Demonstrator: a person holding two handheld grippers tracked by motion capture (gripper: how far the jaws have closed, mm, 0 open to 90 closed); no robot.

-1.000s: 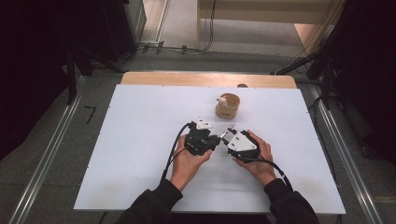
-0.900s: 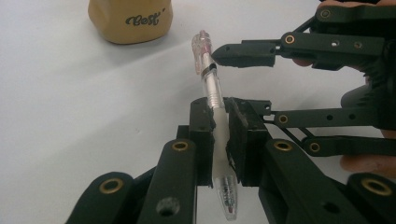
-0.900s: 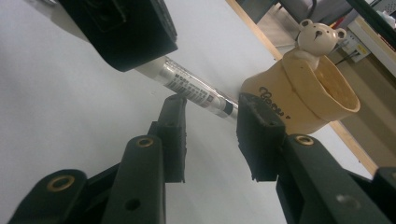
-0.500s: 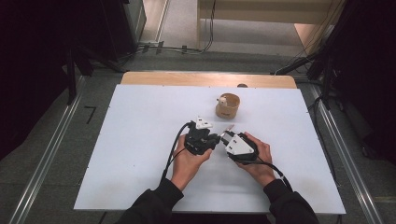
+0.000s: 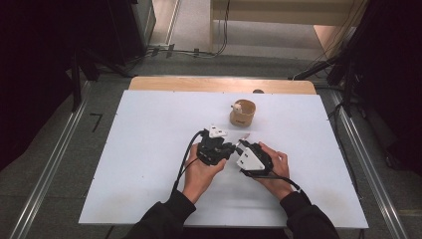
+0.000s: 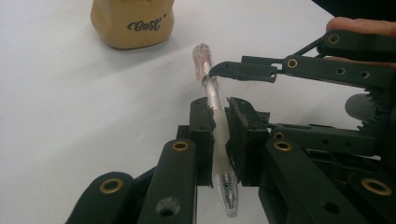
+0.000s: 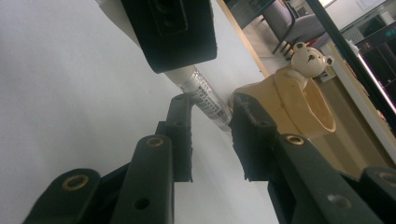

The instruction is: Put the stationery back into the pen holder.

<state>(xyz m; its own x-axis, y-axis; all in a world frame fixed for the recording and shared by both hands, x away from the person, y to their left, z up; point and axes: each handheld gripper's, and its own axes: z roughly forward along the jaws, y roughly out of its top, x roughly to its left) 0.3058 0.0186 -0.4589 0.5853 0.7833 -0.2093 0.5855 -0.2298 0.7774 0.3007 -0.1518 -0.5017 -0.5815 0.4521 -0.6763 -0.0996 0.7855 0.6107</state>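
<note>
A clear pen (image 6: 212, 93) with a pink cap end is held by my left gripper (image 6: 219, 126), which is shut on its middle, just above the white table (image 5: 149, 149). The pen's tip points back toward the camera in the left gripper view. My right gripper (image 7: 212, 109) stands open, its jaws on either side of the pen (image 7: 205, 100) near the cap end; one jaw touches it. In the high view, both grippers (image 5: 230, 147) (image 5: 243, 144) meet nose to nose at the table's middle. A tan cup (image 5: 242, 113) with a small bear figure (image 7: 309, 58) on its rim stands just beyond them.
The white table top has a wooden strip (image 5: 219, 84) along its far edge. Dark equipment and cables lie on the floor beyond it. Metal rails (image 5: 50, 164) run along both sides. Open white surface stretches left and right of the hands.
My right gripper has edged slightly toward the left gripper and around the pen's cap end. The left gripper and the cup have stayed put.
</note>
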